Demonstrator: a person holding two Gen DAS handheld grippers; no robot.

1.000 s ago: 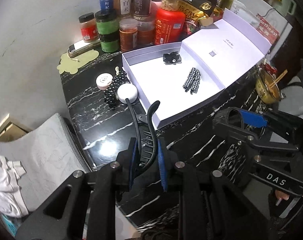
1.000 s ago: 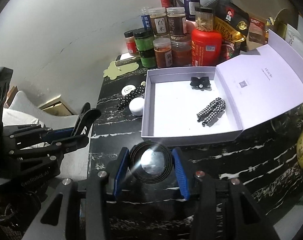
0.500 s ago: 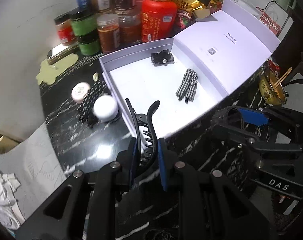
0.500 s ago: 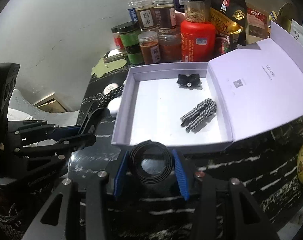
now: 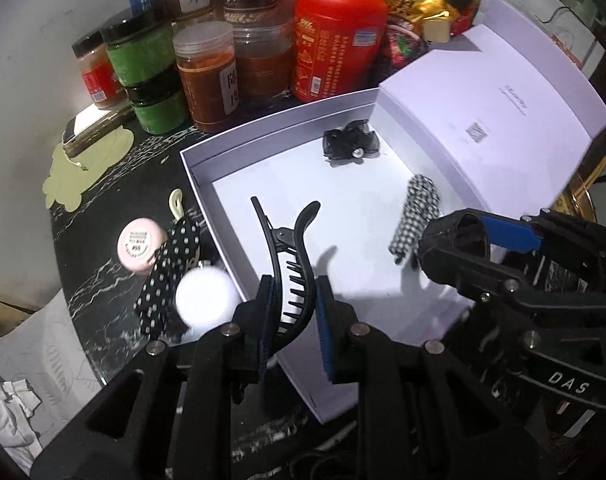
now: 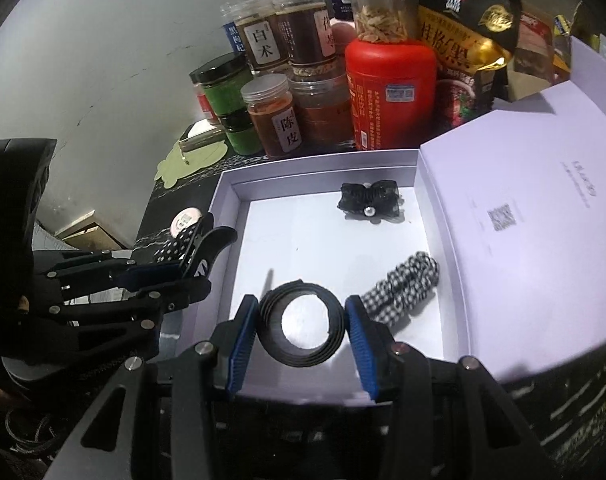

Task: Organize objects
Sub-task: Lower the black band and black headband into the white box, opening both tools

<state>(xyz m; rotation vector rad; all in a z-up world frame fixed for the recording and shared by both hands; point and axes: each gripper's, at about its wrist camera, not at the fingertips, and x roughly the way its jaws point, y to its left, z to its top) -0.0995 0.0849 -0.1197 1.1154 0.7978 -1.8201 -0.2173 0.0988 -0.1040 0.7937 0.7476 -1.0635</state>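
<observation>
Left hand-held gripper [image 5: 291,312] clamped on black claw hair clip [image 5: 289,264], right hand-held gripper [image 6: 301,328] clamped on black coiled band [image 6: 302,329], both over the near part of open white box [image 6: 323,236].

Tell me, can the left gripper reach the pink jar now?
Probably not: the left gripper is shut on the hair claw, and the polka-dot bow leans against the pink jar.

Inside the open white box [image 6: 227,240], bare floor lies left and center; a black bow [image 6: 369,197] sits at the far wall and a checked hair tie [image 6: 403,288] at right. Jars [image 6: 271,116] crowd the tabletop [image 5: 103,280] behind, and the raised lid [image 6: 543,240] blocks the right.
</observation>
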